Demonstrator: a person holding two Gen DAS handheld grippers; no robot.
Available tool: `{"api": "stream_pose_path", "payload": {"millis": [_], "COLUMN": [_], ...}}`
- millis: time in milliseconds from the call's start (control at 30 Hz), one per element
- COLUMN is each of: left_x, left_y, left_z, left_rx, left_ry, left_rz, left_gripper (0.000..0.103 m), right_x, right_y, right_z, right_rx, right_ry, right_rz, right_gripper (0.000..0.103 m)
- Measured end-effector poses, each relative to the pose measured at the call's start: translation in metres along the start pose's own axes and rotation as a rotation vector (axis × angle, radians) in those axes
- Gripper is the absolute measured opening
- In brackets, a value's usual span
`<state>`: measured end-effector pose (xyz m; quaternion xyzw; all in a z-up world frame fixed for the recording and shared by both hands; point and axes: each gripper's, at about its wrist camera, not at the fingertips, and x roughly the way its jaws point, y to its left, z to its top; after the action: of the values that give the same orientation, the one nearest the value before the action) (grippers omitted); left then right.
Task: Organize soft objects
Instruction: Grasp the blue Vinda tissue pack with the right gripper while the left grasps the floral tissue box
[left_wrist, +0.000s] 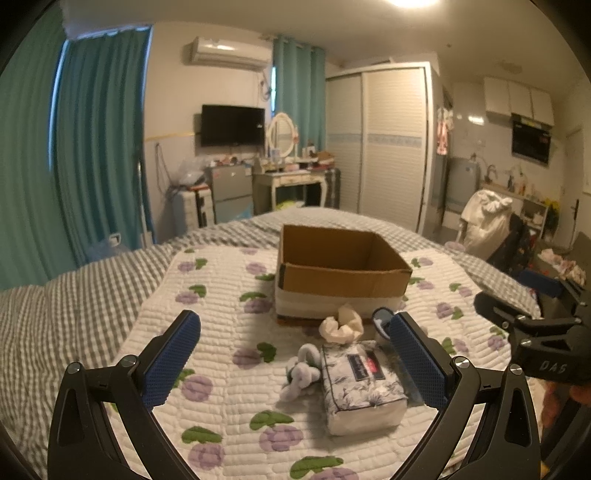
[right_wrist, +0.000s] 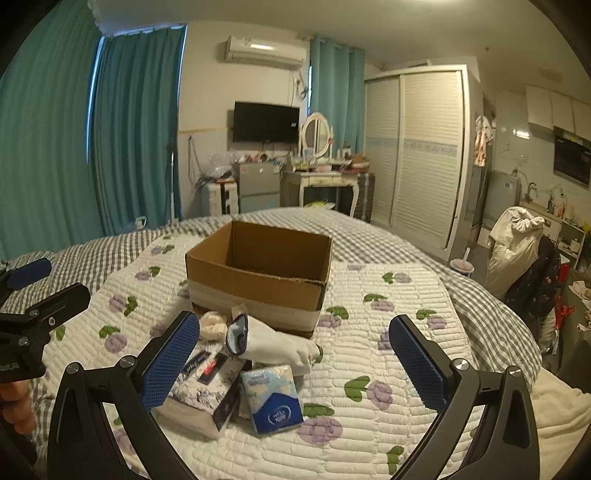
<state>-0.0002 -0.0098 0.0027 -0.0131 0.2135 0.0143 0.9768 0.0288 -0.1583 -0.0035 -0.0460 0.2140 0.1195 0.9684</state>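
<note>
An open empty cardboard box (left_wrist: 341, 275) (right_wrist: 258, 275) stands on the quilted bed. In front of it lie soft things: a floral tissue pack (left_wrist: 360, 387) (right_wrist: 201, 384), a pale plush toy (left_wrist: 301, 374), a crumpled beige cloth (left_wrist: 341, 325) (right_wrist: 214, 325), a white sock with a blue cuff (right_wrist: 273, 343) and a blue tissue packet (right_wrist: 273, 397). My left gripper (left_wrist: 295, 363) is open and empty, with the floral pack and plush between its fingers. My right gripper (right_wrist: 295, 363) is open and empty above the blue packet and sock.
The white quilt with purple flowers (left_wrist: 221, 295) (right_wrist: 388, 332) lies over a grey checked cover (left_wrist: 55, 314). Beyond the bed's far edge stand teal curtains (left_wrist: 99, 147), a dresser (left_wrist: 291, 181) and a wardrobe (left_wrist: 388, 147). The right gripper shows at the left view's right edge (left_wrist: 535, 325).
</note>
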Motion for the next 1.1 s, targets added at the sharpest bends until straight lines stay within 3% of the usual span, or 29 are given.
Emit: {"api": "stream_pose_path", "payload": {"millis": [133,333,500,600,633,900,1100], "left_x": [0.016,0.043,0.056,0.06,0.061,0.073,0.099], "left_y": [-0.005,-0.018,-0.025,-0.029,-0.031,-0.051,-0.071], "left_z": [-0.012,-0.037,-0.054,-0.06,-0.061,-0.062,-0.068], "left_rx": [-0.007,0.005,0.048,0.059,0.062,-0.01,0.02], "left_ry": [0.076,0.192,0.259,0.282,0.286,0.373,0.427], "left_rz": [0.006,-0.005,-0.02,-0.037,-0.042,-0.126,-0.066], "left_gripper": [0.103,0.103,0.103,0.103,0.103,0.103,0.103], "right_x": [0.023,0.072,0.105,0.115,0.115,0.089,0.084], "right_y": [-0.004,0.003,0.004,-0.002,-0.005,-0.018,-0.029], "right_z": [-0.009,-0.051,-0.073,-0.08,-0.08,-0.058,-0.051], "right_rx": [-0.029,-0.052,-0.01,0.035,0.057,0.098,0.118], "right_ry": [0.138,0.331,0.409,0.441,0.446,0.394,0.373], "right_rz": [0.0,0.054,0.112,0.145,0.171,0.117,0.094], "right_gripper": [0.103,0.102,0.079,0.055,0.053,0.052,0.052]}}
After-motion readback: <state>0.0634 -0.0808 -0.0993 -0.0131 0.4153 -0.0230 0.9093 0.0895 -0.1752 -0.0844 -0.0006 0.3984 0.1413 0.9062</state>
